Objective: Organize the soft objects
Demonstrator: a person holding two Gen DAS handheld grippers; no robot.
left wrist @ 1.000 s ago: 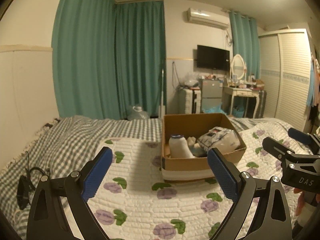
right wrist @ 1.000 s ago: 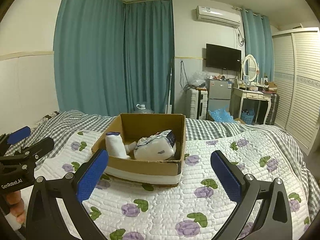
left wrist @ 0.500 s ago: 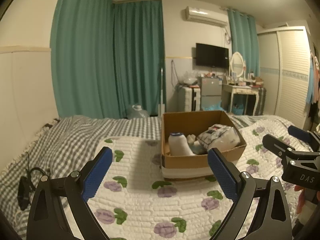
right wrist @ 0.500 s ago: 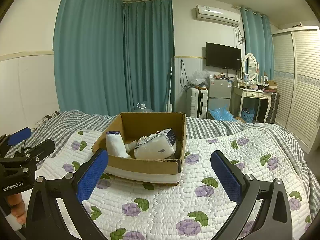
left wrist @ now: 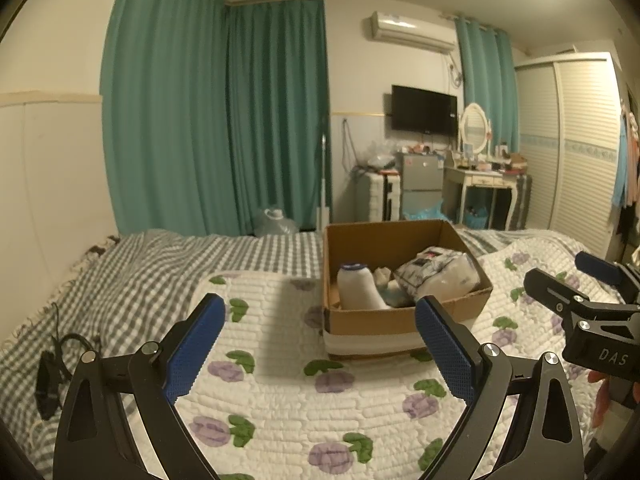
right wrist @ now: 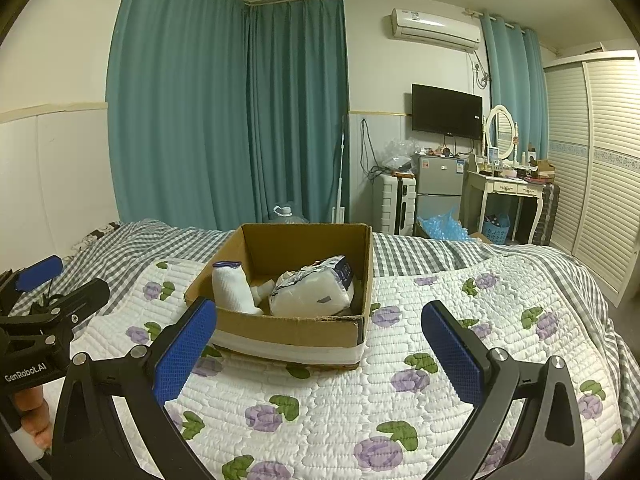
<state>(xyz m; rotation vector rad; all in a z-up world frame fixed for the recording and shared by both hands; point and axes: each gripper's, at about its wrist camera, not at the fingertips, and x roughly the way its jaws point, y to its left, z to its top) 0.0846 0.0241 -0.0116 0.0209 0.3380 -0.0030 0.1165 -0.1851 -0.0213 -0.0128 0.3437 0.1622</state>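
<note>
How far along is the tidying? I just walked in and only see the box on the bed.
Done, it seems: the cardboard box on the quilt already holds a white sock-like roll and a plastic-wrapped white pack. In hand: nothing; the left gripper and right gripper are both open and empty. Left: no loose soft items show on the bed, so little seems to remain.

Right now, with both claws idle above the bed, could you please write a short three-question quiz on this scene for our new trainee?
1. True or false: the left claw and right claw both stand open and empty.
2. What stands upright at the left inside the brown cardboard box? A) white rolled sock B) glass jar C) book
3. Fill in: the white plastic-wrapped soft pack lies ____ the box.

Key: 1 true; 2 A; 3 inside.
</note>
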